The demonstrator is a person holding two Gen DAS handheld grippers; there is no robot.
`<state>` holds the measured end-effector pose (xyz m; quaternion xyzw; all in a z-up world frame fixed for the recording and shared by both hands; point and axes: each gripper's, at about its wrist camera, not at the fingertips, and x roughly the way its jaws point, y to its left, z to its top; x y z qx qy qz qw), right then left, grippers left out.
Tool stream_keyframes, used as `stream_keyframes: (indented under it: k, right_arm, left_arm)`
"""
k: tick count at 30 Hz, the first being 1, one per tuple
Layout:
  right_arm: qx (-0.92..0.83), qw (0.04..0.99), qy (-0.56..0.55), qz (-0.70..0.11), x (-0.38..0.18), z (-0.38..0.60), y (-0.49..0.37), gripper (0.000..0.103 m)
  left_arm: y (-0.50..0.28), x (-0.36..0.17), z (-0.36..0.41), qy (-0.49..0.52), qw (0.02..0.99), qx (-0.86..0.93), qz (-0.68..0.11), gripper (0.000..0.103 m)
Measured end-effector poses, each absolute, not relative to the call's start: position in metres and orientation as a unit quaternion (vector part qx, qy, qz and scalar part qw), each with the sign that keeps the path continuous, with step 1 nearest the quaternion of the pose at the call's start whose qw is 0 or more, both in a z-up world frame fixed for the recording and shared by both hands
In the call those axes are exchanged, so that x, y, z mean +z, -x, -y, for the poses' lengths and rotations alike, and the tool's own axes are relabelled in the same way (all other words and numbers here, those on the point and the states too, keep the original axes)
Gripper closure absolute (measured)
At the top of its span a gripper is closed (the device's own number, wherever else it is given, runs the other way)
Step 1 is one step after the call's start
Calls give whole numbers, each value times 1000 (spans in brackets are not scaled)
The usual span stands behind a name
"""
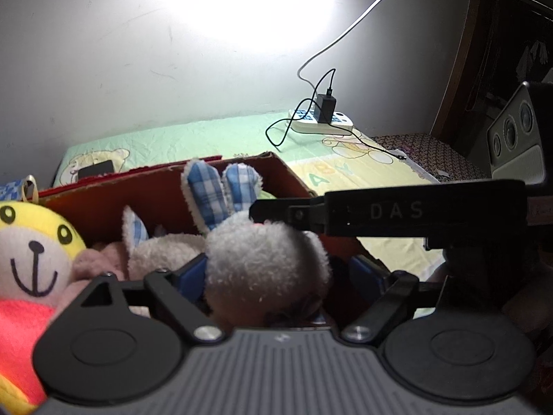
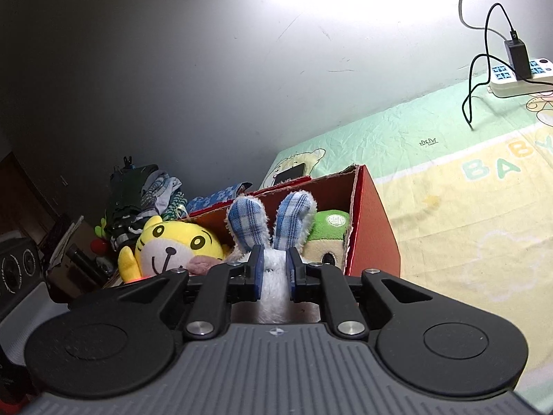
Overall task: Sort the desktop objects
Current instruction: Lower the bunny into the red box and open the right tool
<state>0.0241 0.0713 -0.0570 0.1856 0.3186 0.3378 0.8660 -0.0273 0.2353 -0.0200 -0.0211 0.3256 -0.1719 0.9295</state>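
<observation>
Rabbit plush: white rabbit (image 2: 274, 269) with blue checked ears, at 6 o'clock in the right wrist view, held over the front edge of the red box (image 2: 375, 228); ears stick up toward 12.
Tiger plush: yellow tiger (image 1: 31, 245) at 9 o'clock of the rabbit, leaning in the box's left end.
Second rabbit: another white plush (image 1: 162, 252) with one checked ear between tiger and held rabbit, already in the box.
Green plush: green-capped toy (image 2: 328, 238) at 2 o'clock of the rabbit, inside the box.
Left gripper: (image 1: 276, 276) jaws spread wide either side of the rabbit's head; left pad touches or nearly touches the fur, right pad stands clear, so no grip.
Right gripper: (image 2: 274, 269) jaws pinched narrow on the rabbit's body, fur squeezed between the blue pads.
Risk: soft fur may slip from the narrow pinch; ears may snag the box wall; both grippers crowd one toy and could knock together; a drop could land it outside the box.
Writing: "DAS" on the right gripper's finger in the left wrist view; "BABY" printed on the bed sheet (image 2: 449, 214).
Far right: power strip (image 2: 522, 79) with charger at 1 o'clock, well apart.
</observation>
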Motion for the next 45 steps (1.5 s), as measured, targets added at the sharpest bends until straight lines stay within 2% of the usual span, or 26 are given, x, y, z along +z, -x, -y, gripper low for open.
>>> stream_keyframes:
  k: [6, 9, 12, 14, 16, 18, 29, 36, 39, 42, 45]
  right_arm:
    - [334, 865, -187, -324, -56, -77, -28, 89]
    - [340, 863, -172, -332, -52, -74, -23, 88]
    - [338, 865, -166, -333, -53, -70, -20, 85]
    - [335, 863, -172, -337, -52, -69, -21, 81]
    - [332, 864, -173, -338, -49, -68, -21, 71]
    - [329, 865, -169, -338, -47, -68, -19, 66]
    - [306, 858, -193, -364, -35, -71, -19, 65]
    - [279, 870, -172, -367, -24, -76, -11, 65]
    - [269, 877, -159, -365, -18, -76, -5, 56]
    - [254, 891, -134, -350, -10, -78, 5, 38]
    - [240, 900, -115, -344, -6, -79, 12, 36]
  left_arm:
    - [30, -14, -243, 39, 924, -173, -338, 15]
    - [30, -14, -249, 61, 917, -175, -354, 9]
    - [25, -16, -253, 75, 910, -162, -376, 10]
    - [24, -13, -255, 81, 908, -154, -381, 10]
    - [24, -7, -256, 79, 910, -144, -381, 10]
    - [23, -2, -258, 77, 911, -129, -383, 7]
    - [19, 20, -260, 66, 902, -64, -423, 4]
    - [23, 24, -262, 73, 896, -34, -437, 3]
    - [26, 23, -262, 78, 892, -24, -444, 4]
    - [30, 24, -259, 70, 894, -9, -443, 4]
    - [34, 25, -254, 58, 897, 5, -439, 4]
